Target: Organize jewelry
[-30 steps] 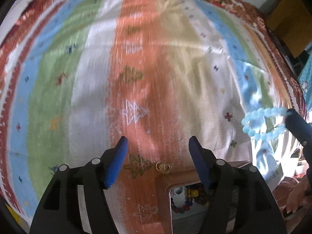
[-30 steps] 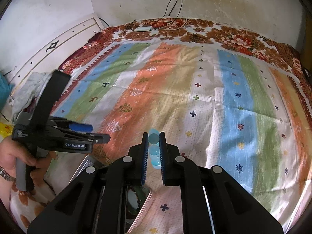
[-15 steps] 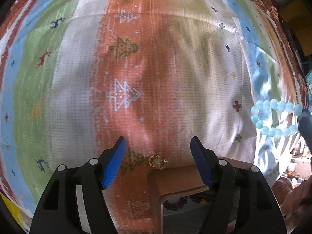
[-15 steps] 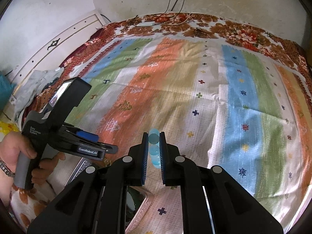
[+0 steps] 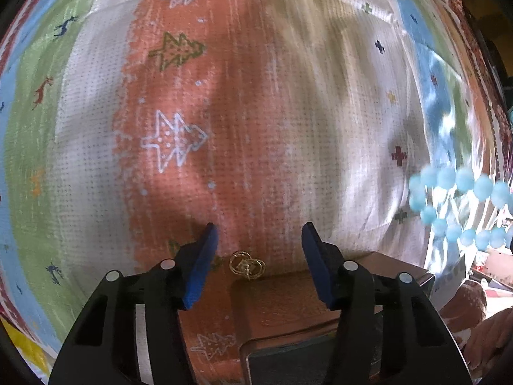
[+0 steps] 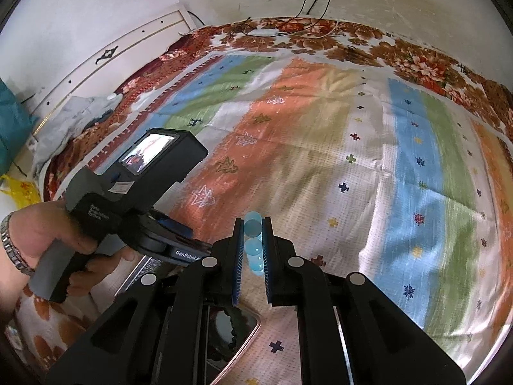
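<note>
- Gold earring: small linked wire rings, lying on the striped bedspread, touching the far edge of the brown jewelry box.
- Pale blue bead bracelet: a loop of round translucent beads, hanging above the bedspread.

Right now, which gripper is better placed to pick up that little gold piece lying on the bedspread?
Left. The left gripper is open with the gold piece lying between its fingers, beside the brown box. The right gripper is shut on the blue bead bracelet.
</note>
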A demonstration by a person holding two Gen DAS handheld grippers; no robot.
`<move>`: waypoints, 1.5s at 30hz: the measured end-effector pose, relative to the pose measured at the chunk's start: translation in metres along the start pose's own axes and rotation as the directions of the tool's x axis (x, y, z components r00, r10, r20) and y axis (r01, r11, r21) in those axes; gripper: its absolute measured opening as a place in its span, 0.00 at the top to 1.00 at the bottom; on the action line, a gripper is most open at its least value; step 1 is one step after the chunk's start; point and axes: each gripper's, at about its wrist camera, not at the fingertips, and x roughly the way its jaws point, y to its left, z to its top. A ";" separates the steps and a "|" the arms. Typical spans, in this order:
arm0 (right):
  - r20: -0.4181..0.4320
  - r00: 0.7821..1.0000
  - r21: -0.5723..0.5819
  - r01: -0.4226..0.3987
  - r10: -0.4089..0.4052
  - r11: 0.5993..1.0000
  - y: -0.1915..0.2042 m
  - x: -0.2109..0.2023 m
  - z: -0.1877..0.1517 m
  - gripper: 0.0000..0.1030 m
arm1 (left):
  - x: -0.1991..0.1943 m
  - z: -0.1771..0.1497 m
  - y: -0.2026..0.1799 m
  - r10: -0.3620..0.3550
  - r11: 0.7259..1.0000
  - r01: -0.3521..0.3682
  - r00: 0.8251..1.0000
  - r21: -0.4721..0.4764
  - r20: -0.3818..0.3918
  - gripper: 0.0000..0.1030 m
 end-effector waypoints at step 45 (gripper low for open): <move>-0.043 0.999 -0.005 0.031 -0.031 1.000 -0.004 0.007 -0.005 0.89 | -0.006 -0.008 0.000 -0.033 0.999 0.033 0.999 -0.029 0.022 1.00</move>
